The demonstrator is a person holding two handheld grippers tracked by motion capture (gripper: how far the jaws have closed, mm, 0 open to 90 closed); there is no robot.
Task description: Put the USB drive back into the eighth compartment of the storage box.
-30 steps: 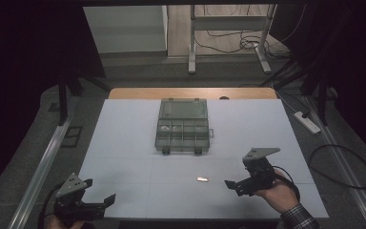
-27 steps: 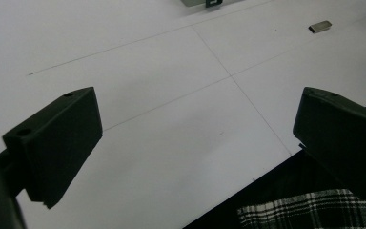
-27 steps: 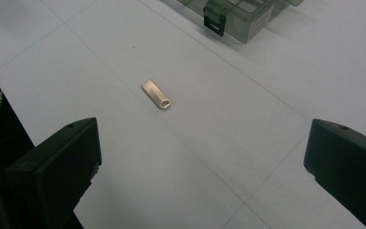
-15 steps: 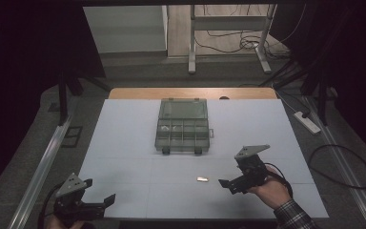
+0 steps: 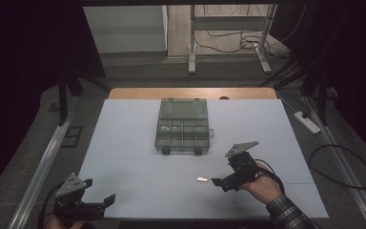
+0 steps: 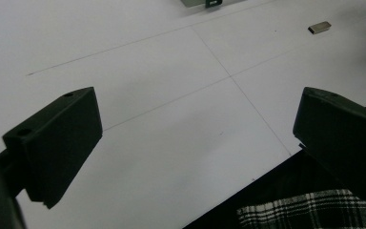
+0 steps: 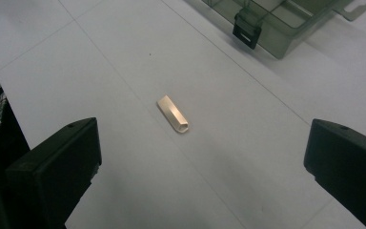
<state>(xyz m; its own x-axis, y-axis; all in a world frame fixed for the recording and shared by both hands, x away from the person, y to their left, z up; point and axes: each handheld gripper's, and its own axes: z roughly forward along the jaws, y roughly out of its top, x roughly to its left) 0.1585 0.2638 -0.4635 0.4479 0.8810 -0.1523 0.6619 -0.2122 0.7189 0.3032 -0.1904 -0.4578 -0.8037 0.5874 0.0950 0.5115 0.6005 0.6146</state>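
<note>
Right hand-held gripper (image 7: 202, 157) agape, metal piece (image 7: 172, 114) ahead

A power strip (image 5: 307, 122) and loose cables (image 5: 228, 40) lie on the floor.

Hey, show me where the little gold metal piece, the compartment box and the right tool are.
gold metal piece (image 7: 172, 114), right gripper view, on its flat top face.
compartment box (image 5: 183, 124), high view, on its middle, above the divided compartments.
right tool (image 5: 218, 182), high view, between its open fingertips, just right of the piece.

Lab workspace, white table (image 5: 124, 143), floor cables (image 5: 228, 40), dark curtains (image 5: 24, 57)
</note>
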